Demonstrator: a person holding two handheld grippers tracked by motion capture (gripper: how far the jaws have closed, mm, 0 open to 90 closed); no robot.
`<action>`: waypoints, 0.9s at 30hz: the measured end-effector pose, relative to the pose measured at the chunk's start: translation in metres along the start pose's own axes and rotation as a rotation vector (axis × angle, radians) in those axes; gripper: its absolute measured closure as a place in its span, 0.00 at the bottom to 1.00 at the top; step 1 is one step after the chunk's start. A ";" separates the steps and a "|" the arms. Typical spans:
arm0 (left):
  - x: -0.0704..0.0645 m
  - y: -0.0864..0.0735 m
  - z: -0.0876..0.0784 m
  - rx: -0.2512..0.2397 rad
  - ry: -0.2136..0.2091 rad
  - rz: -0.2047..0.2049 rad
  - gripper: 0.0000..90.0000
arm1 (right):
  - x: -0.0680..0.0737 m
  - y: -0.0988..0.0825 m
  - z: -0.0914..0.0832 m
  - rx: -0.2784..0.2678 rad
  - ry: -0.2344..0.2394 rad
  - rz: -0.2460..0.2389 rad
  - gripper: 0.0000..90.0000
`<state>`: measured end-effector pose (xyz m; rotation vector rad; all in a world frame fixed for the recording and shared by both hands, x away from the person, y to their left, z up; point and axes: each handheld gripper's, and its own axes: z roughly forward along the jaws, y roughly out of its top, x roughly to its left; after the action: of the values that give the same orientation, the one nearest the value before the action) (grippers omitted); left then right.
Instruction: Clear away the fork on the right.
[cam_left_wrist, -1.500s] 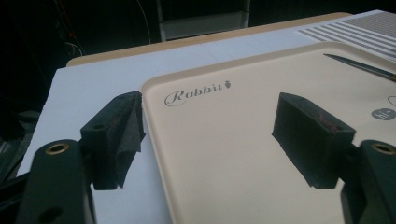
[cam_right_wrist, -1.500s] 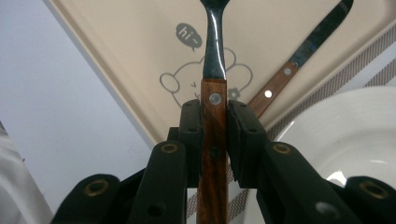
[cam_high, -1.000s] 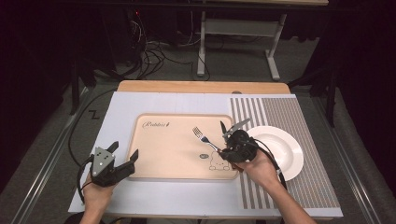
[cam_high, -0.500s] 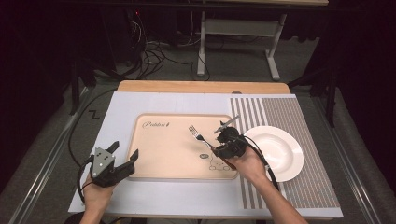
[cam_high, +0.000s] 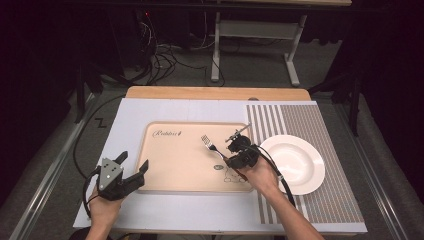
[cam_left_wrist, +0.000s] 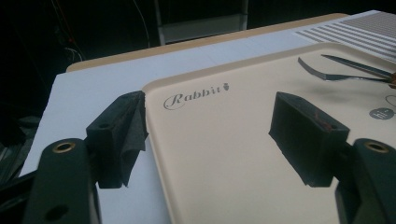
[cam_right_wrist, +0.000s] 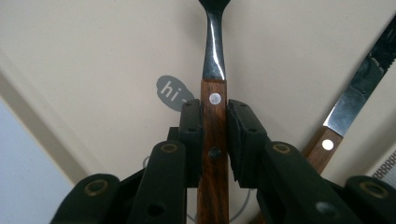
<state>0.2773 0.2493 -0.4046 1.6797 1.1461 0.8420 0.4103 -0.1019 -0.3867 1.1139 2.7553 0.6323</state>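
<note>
Left tongs (cam_high: 131, 172) were released, jaws spread across the near-left corner of the beige tray (cam_high: 175, 165). Right tongs (cam_right_wrist: 215, 119) were clenched on the wooden handle of a fork (cam_right_wrist: 214, 70) over the tray, a knife (cam_right_wrist: 359, 93) just beside it.

My left tongs (cam_high: 131, 168) straddle the tray (cam_high: 170, 170) edge; its middle lies bare. To the right, fork (cam_high: 212, 146), knife (cam_left_wrist: 357, 66) and plate (cam_high: 295, 162) crowd my right tongs (cam_high: 231, 161).
</note>
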 end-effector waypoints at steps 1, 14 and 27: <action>0.000 0.000 0.000 -0.001 -0.001 0.000 0.31 | 0.001 0.000 0.001 0.003 0.000 0.011 0.87; 0.001 0.000 -0.001 -0.007 0.001 -0.013 0.31 | 0.004 0.002 0.012 0.037 -0.017 0.050 0.87; 0.001 0.000 -0.001 -0.007 0.004 -0.017 0.31 | 0.003 -0.001 0.010 0.022 -0.040 0.028 0.76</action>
<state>0.2764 0.2502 -0.4038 1.6612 1.1579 0.8383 0.4102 -0.0974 -0.3961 1.1583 2.7239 0.5773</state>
